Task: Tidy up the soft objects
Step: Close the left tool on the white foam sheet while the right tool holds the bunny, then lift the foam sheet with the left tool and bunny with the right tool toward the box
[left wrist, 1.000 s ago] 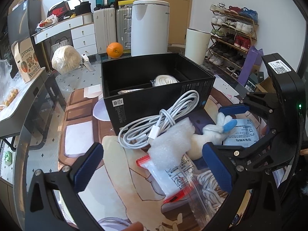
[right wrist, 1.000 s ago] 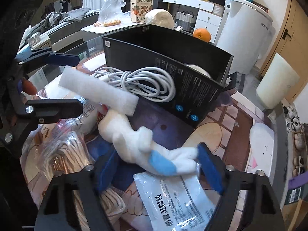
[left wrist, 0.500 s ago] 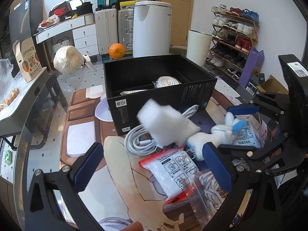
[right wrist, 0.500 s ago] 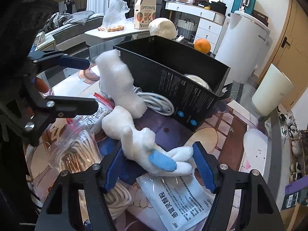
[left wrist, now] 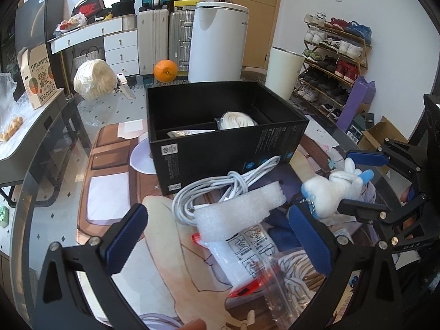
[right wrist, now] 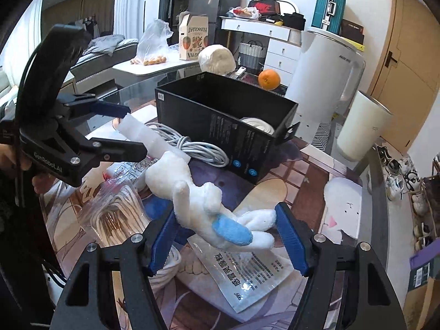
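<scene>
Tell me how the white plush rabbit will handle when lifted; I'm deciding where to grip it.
The plush rabbit looks floppy: its limbs and ears splay loosely between the open right gripper fingers. It likely squashes under the pads, seems light, and its fuzzy surface should resist slipping.

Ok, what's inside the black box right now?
In the black box, a white coiled bundle beside a flat pale item; its front wall hides the floor.

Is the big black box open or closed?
Open. The box has no lid on top, and you can see a white roll sitting inside it.
</scene>
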A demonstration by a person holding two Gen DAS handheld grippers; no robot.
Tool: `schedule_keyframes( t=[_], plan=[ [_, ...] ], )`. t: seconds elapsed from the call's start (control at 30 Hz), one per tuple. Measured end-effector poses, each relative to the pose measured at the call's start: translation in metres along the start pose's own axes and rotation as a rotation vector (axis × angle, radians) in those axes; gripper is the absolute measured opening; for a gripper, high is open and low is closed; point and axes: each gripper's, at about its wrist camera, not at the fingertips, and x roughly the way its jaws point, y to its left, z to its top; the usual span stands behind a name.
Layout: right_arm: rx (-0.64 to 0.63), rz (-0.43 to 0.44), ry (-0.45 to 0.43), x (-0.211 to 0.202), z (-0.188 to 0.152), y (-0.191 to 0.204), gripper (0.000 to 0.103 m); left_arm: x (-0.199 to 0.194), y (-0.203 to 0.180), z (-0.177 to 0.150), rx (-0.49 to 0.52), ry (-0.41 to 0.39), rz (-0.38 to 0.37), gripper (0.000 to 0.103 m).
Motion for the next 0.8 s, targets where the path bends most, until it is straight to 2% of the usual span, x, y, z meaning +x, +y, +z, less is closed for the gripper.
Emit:
schedule_keyframes(
  t=[0.13, 0.27, 0.33, 0.4, 0.57, 0.8],
  plan=[
    [0.019, -0.015, -0.014, -0.006, -0.002, -0.006, 0.071, 0.003, -0.004, 0.002, 0.007, 0.008, -0.025, 0.1],
    [0.039, -0.026, -0.016, -0.007, -0.004, -0.012, 0.071, 0.009, -0.006, 0.002, -0.001, 0.03, -0.051, 0.081],
    [0.044, -0.027, -0.013, -0.006, -0.005, -0.013, 0.071, 0.01, -0.007, 0.002, 0.004, 0.036, -0.053, 0.068],
    [0.047, -0.03, -0.011, -0.006, -0.006, -0.015, 0.071, 0.011, -0.008, 0.001, 0.013, 0.041, -0.052, 0.047],
    [0.042, -0.031, -0.018, -0.007, -0.006, -0.014, 0.071, 0.002, -0.01, -0.001, 0.035, 0.026, -0.065, 0.042],
    [0.039, -0.029, -0.039, -0.009, -0.002, -0.011, 0.071, -0.017, -0.011, -0.002, 0.056, -0.034, -0.06, 0.042]
  ],
)
